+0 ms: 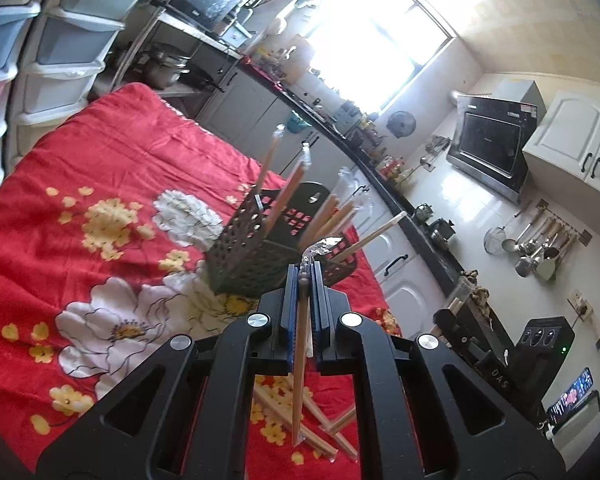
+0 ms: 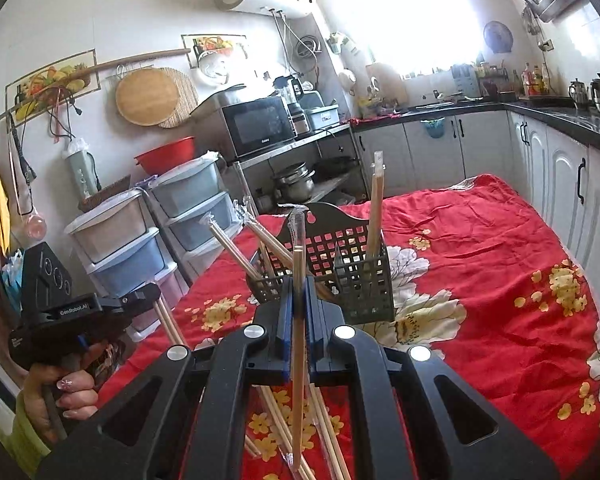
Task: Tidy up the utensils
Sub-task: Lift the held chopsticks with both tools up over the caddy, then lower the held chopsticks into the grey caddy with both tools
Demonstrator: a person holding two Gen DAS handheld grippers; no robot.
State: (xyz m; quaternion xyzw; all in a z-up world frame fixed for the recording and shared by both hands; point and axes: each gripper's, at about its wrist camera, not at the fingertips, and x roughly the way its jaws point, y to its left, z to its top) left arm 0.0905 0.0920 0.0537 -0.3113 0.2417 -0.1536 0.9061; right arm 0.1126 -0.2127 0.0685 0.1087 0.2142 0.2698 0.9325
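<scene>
Both grippers (left [image 1: 305, 276], right [image 2: 299, 292]) are clamped on wrapped chopsticks [image 1: 299, 364] [image 2: 297, 360].

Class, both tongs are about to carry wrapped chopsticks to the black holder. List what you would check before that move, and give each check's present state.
1. Left tongs shut on a wrapped chopstick: ok.
2. Right tongs shut on their chopstick: ok.
3. Black holder upright on the red floral cloth: ok.
4. Free room in the holder's compartments: cannot tell; several chopsticks already lean in them.
5. Loose chopsticks left on the cloth below: not ok; more remain to sort.
6. Left handset apart from the right tongs: ok.
</scene>
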